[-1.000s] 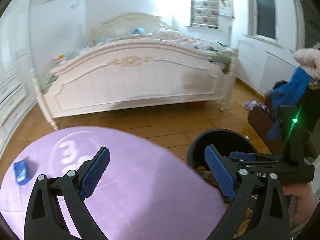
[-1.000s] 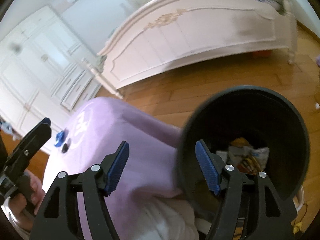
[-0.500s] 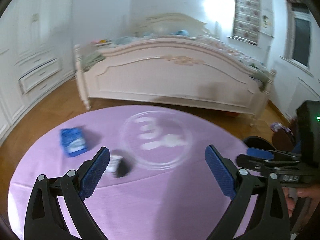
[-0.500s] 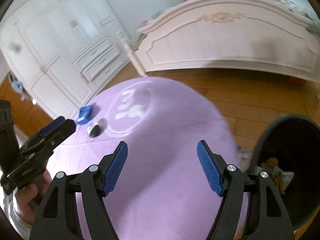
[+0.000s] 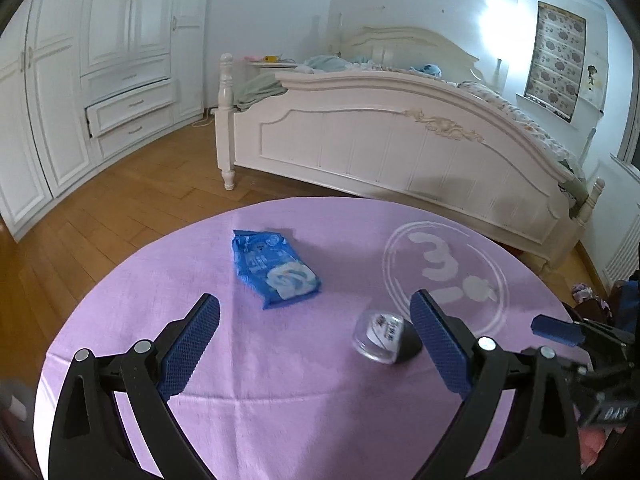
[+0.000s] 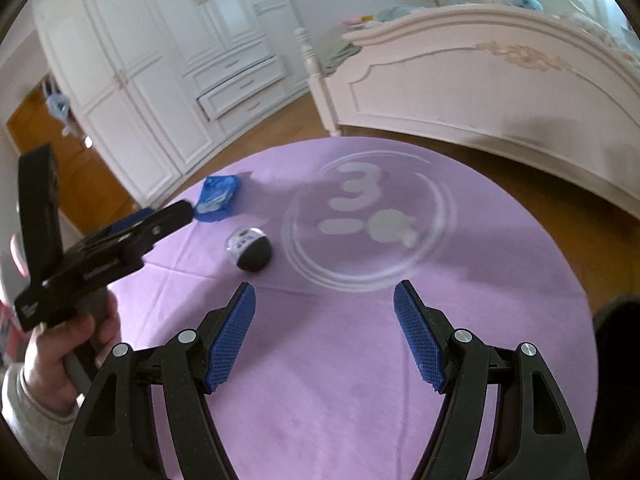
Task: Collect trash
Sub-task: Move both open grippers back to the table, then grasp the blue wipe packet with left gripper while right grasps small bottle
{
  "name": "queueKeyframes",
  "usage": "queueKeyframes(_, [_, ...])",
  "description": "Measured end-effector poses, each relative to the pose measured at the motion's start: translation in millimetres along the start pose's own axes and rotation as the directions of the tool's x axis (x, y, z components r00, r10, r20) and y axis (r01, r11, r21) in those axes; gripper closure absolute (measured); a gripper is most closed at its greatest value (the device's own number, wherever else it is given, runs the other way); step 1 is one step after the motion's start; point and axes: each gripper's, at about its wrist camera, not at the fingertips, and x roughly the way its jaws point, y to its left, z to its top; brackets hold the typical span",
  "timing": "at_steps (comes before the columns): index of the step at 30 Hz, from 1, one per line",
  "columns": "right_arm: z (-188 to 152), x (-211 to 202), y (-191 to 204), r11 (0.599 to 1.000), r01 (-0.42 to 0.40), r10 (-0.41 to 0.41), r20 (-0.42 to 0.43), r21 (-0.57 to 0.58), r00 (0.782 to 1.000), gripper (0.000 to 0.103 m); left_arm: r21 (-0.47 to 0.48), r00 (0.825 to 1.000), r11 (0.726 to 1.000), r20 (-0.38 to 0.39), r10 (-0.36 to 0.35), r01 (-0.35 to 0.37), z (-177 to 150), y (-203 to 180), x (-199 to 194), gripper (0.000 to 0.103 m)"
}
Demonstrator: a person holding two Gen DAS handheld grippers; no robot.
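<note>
A blue wrapper packet (image 5: 273,266) (image 6: 217,197) lies flat on the round purple table (image 5: 280,392) (image 6: 360,360). Nearer to me, a small clear cup with a black lid (image 5: 385,340) (image 6: 250,249) lies on its side. My left gripper (image 5: 316,344) hangs open over the table's near part, the packet ahead of it and the cup just inside its right finger. My right gripper (image 6: 325,330) is open and empty, with the cup ahead and to its left. The left gripper's body (image 6: 100,248) shows at the left of the right wrist view, held by a hand (image 6: 60,344).
A white circle logo with a "3" (image 5: 444,272) (image 6: 368,216) is printed on the cloth. Beyond the table stand a white bed (image 5: 400,140) and white wardrobes with drawers (image 5: 128,108) on a wooden floor. A dark bin edge (image 6: 618,320) shows at right.
Both grippers swung left, away from the black trash bin and over the purple table. The blue packet and the cup came into view ahead. Both jaws kept the same width.
</note>
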Motion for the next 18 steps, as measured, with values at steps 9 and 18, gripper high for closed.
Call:
queueKeyframes(9, [11.8,39.3,39.6,0.988,0.002,-0.009,-0.048,-0.153,0.999,0.031,0.014,0.999,1.0,-0.051,0.015,-0.015,8.7,17.3,35.5,0.008])
queueKeyframes(18, [21.1,79.8,64.0,0.965,0.018,-0.041,-0.084,-0.262,0.996,0.039,0.008,0.995,1.0,-0.102,0.006,-0.005,13.6,29.2,56.5,0.022])
